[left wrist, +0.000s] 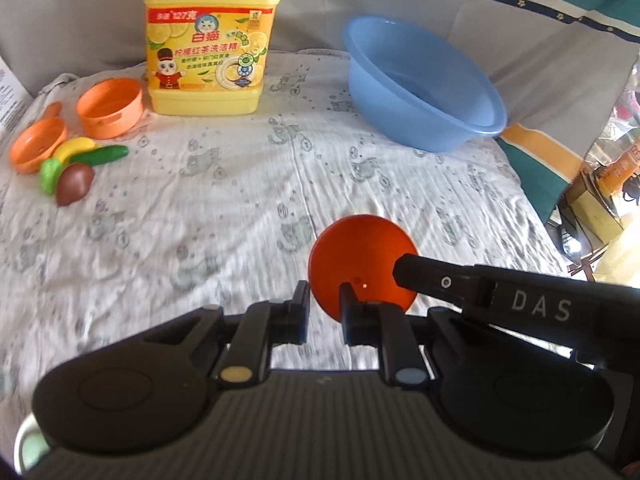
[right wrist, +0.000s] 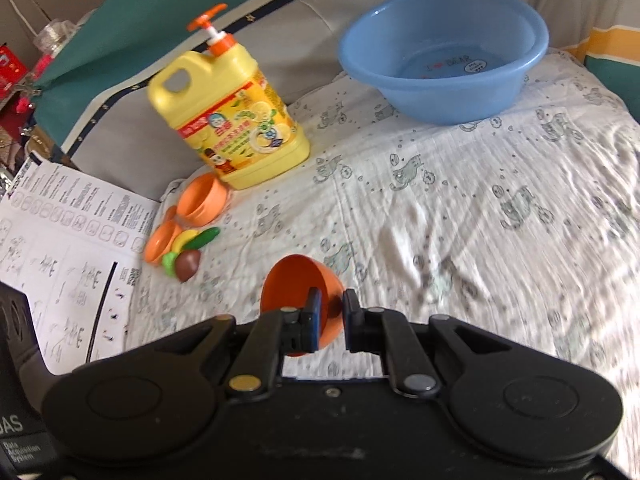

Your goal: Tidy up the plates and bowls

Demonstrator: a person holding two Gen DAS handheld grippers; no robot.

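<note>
My left hand-held gripper (left wrist: pixel 325 294) pinches the rim of an orange plate (left wrist: pixel 362 256), held up over the bedsheet (left wrist: pixel 180 220). My right hand-held gripper (right wrist: pixel 332 300) pinches the rim of an orange bowl (right wrist: pixel 298 284); the blue basin (right wrist: pixel 440 56) sits well ahead.

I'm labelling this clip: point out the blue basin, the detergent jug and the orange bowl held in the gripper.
blue basin (right wrist: pixel 440 100): right wrist view, outer wall.
detergent jug (left wrist: pixel 208 56): left wrist view, front label.
orange bowl (right wrist: pixel 296 284): right wrist view, inner wall.
</note>
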